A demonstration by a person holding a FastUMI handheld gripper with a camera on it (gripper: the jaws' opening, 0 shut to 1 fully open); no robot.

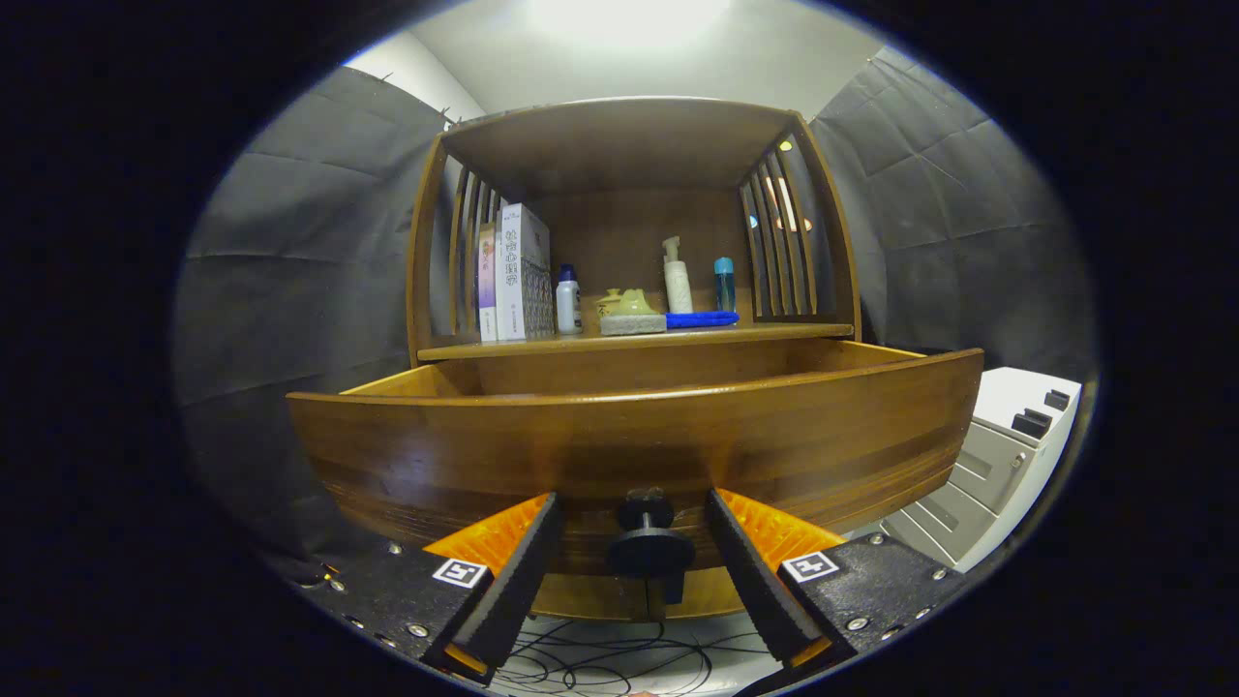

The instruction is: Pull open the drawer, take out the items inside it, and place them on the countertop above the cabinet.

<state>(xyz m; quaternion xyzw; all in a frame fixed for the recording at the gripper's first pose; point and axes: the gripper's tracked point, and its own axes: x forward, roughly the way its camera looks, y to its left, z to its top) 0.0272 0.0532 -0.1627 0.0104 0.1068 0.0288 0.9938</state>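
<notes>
Spread apart and gripping nothing, the claw (634, 542) stands at the front of the pulled-out curved brown wooden drawer (639, 455), its two fingers (528, 557) flanking the drawer's small round dark knob (649, 547) without touching it; the knob sits between them, about midway. The drawer's front panel rises just ahead of the fingers and hides whatever lies inside, so the contents cannot be made out. Beyond the drawer, the brown wooden cabinet's table top (774, 331) carries a row of things under a slatted wooden hutch (619, 155). Taking the knob as the mark: directly beyond and above it lies a grey-and-yellow sponge block (632, 322) with a small yellowish-green lidded pot (631, 303) behind it. Just right of the sponge lies a flat blue folded cloth (702, 318), and behind that stand a white pump bottle (678, 278) and a slim light-blue bottle (724, 284). Left of the sponge stands a small white bottle with a dark blue cap (568, 301), then a tall white printed box (524, 273) and a thin pink-and-white box (487, 283) against the hutch's left slats. Well to the right of the drawer, lower down, stands a white and grey drawer unit (1007, 455). Beneath the knob, thin black cables (600, 658) lie looped on the pale floor.
</notes>
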